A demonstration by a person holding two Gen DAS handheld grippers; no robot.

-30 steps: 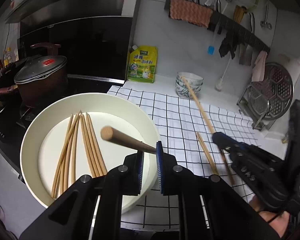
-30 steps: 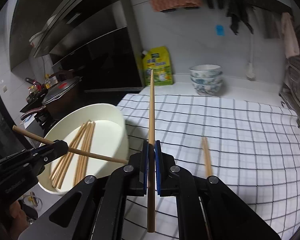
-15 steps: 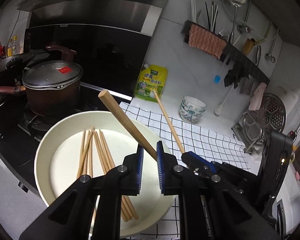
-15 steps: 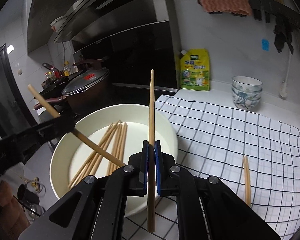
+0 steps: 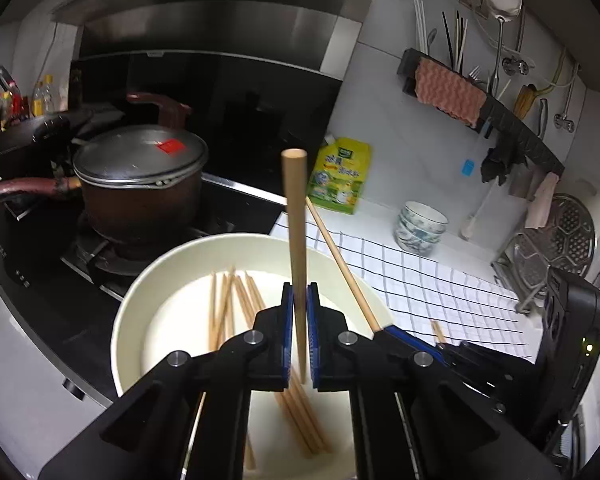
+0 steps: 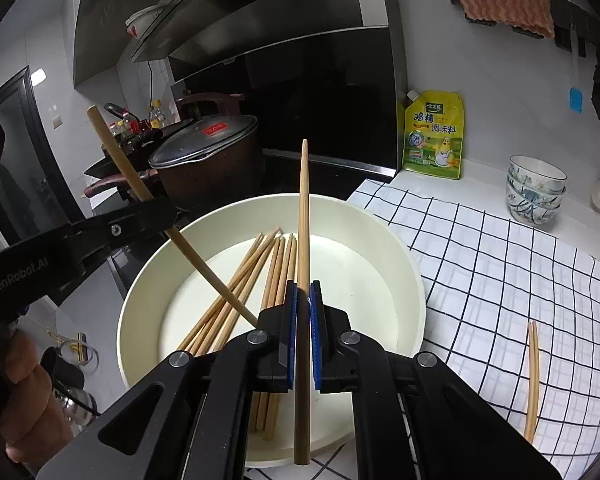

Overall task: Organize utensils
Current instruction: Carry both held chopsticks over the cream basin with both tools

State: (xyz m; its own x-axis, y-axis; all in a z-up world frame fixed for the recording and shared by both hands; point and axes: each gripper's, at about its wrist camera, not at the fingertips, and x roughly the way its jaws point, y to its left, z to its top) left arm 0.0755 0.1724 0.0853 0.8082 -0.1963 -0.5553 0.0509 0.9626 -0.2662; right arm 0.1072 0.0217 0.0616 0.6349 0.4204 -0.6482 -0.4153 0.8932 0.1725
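A round cream basin (image 5: 140, 304) (image 6: 380, 224) holds several wooden chopsticks (image 5: 228, 300) (image 6: 260, 264). My left gripper (image 5: 299, 328) is shut on one chopstick (image 5: 296, 220), held above the basin; it also shows in the right wrist view (image 6: 140, 208), where its chopstick (image 6: 116, 152) slants down into the basin. My right gripper (image 6: 304, 328) is shut on another chopstick (image 6: 303, 220) above the basin's near side; in the left wrist view this chopstick (image 5: 340, 256) runs up from the right gripper (image 5: 384, 330). A pair of chopsticks (image 6: 533, 376) lies on the checked cloth.
A lidded brown pot (image 5: 140, 176) (image 6: 208, 160) sits on the stove left of the basin. A checked cloth (image 6: 500, 280) covers the counter to the right. A stack of bowls (image 6: 536, 190) and a yellow pouch (image 6: 434, 136) stand by the back wall. A wall rack (image 5: 480, 96) holds utensils.
Both grippers moved left from over the cloth to above the basin, each carrying its chopstick. The left gripper's chopstick swung from pointing sideways to pointing forward.
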